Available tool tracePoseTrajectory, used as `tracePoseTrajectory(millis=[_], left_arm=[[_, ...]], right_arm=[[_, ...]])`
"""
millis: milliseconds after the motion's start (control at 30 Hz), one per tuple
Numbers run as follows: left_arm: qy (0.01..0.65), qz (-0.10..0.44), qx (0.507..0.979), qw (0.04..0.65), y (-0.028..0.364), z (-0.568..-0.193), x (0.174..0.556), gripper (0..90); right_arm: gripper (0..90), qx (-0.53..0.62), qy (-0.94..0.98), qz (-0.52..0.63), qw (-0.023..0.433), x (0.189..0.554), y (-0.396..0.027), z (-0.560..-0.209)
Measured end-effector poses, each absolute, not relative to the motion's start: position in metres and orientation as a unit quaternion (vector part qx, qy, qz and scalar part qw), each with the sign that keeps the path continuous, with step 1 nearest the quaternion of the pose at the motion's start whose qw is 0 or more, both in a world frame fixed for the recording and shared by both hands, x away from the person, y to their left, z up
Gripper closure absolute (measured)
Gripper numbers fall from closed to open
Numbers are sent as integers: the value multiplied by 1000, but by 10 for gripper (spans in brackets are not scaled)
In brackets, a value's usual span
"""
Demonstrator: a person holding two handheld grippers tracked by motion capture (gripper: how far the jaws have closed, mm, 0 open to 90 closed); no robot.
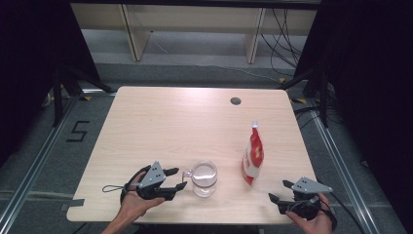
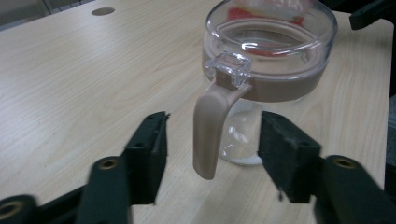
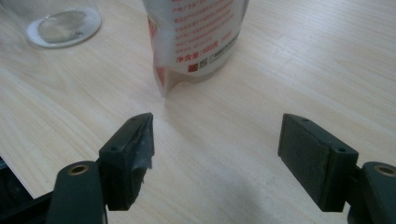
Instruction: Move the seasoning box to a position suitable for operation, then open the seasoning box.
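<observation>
Left tool (image 2: 212, 140) released astride jug handle (image 2: 211, 133), right tool (image 3: 215, 149) released, pouch (image 3: 196, 37) label perhaps "400".

The table (image 1: 160, 126) was seen as pale wood w/ fine straight grain and a dark round grommet (image 1: 235, 101) nr the far edge. The jar (image 1: 204, 178) was shown as clear glass w/ a beige band and a beige handle (image 2: 211, 133). The pouch (image 1: 253, 156) was coloured red & white, w/ red print on its whitish back. Both the left gripper (image 1: 177, 178) and the right gripper (image 1: 280, 191) were black, each topped w/ a grey plate. The floor (image 1: 58, 156) was shown as grey, marked w/ a black "5".
</observation>
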State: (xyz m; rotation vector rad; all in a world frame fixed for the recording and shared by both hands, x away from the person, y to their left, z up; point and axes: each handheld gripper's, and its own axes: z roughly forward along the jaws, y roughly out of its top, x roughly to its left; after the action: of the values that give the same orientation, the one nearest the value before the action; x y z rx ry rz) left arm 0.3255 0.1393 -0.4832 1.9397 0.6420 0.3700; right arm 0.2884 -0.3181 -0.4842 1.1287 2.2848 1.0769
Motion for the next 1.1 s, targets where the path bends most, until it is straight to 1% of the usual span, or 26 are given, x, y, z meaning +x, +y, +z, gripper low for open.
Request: tracePoseTrajectory(millis=[33, 133, 200, 267, 333, 367, 400, 467, 633, 667, 767, 833, 867, 1000, 1033, 1067, 1100], left_arm=[[269, 150, 802, 512, 141, -482, 325, 353], [268, 153, 800, 514, 144, -478, 324, 318], [277, 150, 797, 515, 144, -475, 322, 292], [272, 147, 798, 517, 145, -473, 322, 282], [281, 139, 792, 525, 143, -471, 319, 282], [273, 143, 794, 523, 143, -469, 318, 286], [276, 137, 791, 528, 142, -469, 318, 303], [271, 142, 790, 531, 142, -466, 317, 325], [259, 137, 786, 544, 143, -458, 310, 481], [244, 142, 790, 544, 144, -456, 311, 507], [245, 146, 787, 547, 144, -453, 309, 633], [248, 147, 786, 547, 144, -452, 310, 713], [253, 146, 782, 550, 143, -452, 311, 747], [256, 148, 775, 558, 139, -449, 314, 822], [258, 149, 777, 554, 138, -449, 315, 837], [259, 146, 777, 555, 135, -449, 316, 851], [259, 152, 781, 548, 135, -448, 317, 860]], right_arm=[[279, 405, 810, 381, 186, 288, -318, -484], [279, 397, 812, 382, 192, 290, -318, -485], [279, 398, 813, 383, 184, 290, -317, -485], [289, 392, 814, 383, 190, 290, -317, -484], [291, 398, 814, 383, 183, 289, -316, -484], [291, 396, 814, 384, 185, 290, -316, -484], [294, 395, 813, 384, 187, 290, -316, -483], [300, 391, 814, 387, 186, 290, -317, -483], [316, 396, 813, 386, 185, 286, -313, -481], [320, 397, 812, 386, 185, 285, -312, -480], [325, 394, 811, 394, 180, 283, -311, -479], [337, 385, 811, 396, 193, 280, -311, -478], [342, 396, 808, 396, 185, 277, -309, -477], [358, 379, 812, 399, 194, 275, -309, -476], [357, 381, 812, 400, 191, 274, -307, -476], [360, 367, 817, 399, 199, 275, -308, -476], [363, 374, 815, 401, 188, 274, -306, -476]])
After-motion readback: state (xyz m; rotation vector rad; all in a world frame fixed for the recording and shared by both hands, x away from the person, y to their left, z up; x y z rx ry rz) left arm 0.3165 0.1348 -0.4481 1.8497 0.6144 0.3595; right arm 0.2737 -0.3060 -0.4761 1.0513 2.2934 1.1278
